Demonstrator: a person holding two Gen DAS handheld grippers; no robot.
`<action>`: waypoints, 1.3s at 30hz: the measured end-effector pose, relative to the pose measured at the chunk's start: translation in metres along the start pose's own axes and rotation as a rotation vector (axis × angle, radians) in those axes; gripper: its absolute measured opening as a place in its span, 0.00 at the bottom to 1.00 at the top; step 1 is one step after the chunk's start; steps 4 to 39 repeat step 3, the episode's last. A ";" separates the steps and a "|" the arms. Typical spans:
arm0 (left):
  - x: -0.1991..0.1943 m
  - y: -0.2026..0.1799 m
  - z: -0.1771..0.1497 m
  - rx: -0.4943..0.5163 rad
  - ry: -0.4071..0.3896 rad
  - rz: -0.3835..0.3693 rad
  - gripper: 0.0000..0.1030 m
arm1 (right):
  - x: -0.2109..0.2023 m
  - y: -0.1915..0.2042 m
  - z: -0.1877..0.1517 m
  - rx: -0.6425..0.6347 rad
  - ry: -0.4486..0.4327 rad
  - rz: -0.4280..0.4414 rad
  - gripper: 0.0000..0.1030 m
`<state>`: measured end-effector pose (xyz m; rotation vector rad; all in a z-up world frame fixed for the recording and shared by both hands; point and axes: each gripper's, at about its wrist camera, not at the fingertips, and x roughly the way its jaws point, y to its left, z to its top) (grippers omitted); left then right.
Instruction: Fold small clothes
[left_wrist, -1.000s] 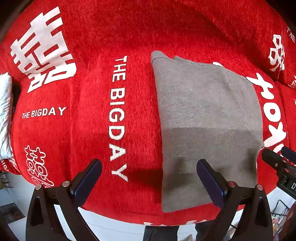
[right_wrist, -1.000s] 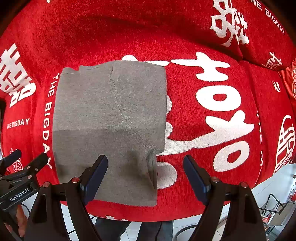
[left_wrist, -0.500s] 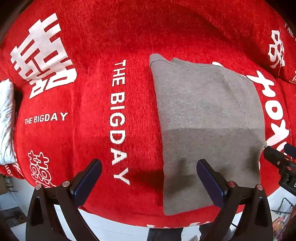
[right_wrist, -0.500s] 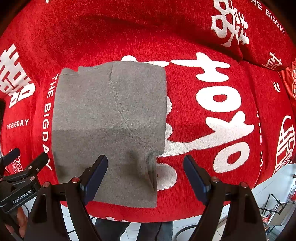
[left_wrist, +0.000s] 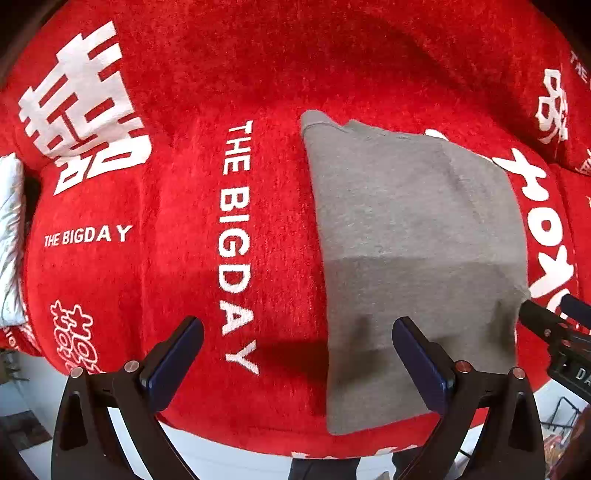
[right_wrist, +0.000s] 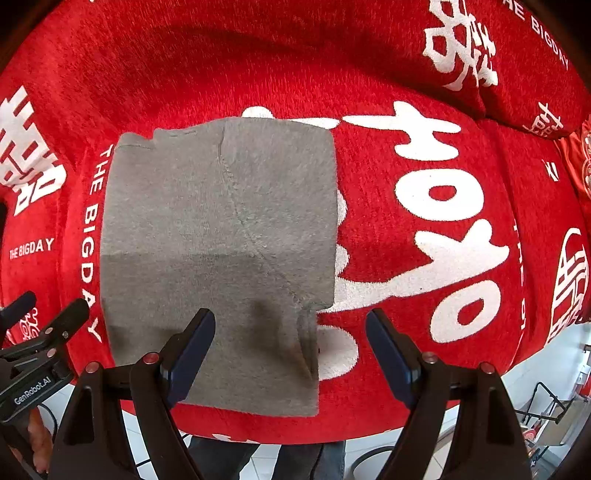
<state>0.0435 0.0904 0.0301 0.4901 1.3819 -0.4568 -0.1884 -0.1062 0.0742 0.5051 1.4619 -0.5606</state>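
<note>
Garment (left_wrist: 413, 236), grey, lies already folded into a tidy rectangle right of centre on the red blanket (left_wrist: 184, 295); perhaps one fold remains. Left gripper (left_wrist: 297, 354) and right gripper (right_wrist: 290, 350) hover with jaws wide apart, holding nothing.

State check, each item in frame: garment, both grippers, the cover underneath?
gray garment: folded into a rectangle, lying flat, not gripped
left gripper: open, empty, above the garment's left edge
right gripper: open, empty, above the garment's right edge
red blanket: spread out under the garment
white cloth: at the blanket's left edge, mostly out of frame
</note>
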 end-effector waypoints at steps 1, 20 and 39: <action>-0.001 0.000 0.000 0.005 -0.007 0.000 0.99 | 0.000 0.001 0.000 0.001 0.000 -0.002 0.83; -0.002 0.000 0.001 0.016 -0.013 -0.001 0.99 | 0.000 0.001 0.000 0.004 0.001 -0.004 0.83; -0.002 0.000 0.001 0.016 -0.013 -0.001 0.99 | 0.000 0.001 0.000 0.004 0.001 -0.004 0.83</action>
